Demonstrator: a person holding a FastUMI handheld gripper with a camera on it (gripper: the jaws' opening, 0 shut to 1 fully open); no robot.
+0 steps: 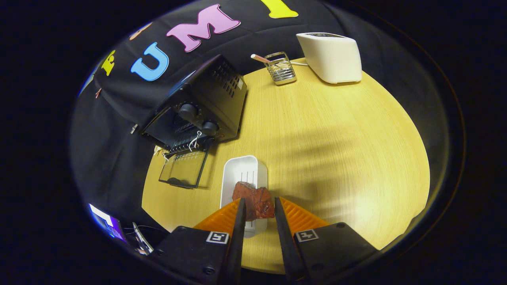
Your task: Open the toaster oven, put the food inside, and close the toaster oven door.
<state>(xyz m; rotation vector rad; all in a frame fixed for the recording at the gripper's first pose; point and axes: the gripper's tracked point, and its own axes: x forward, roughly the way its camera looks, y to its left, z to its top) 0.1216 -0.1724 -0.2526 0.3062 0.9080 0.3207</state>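
A reddish-brown chunk of food sits between my two orange fingers, and my gripper is shut on it. It hangs over the near end of a white oblong tray on the round wooden table. Beyond the tray and to the left stands the black toaster oven, with two knobs on its front. Its glass door is folded down flat and open, and the wire rack shows at the mouth of the oven.
A white pop-up toaster stands at the far edge of the table. Beside it is a small wire basket with a striped stick in it. A lit screen glows below the table's near left edge.
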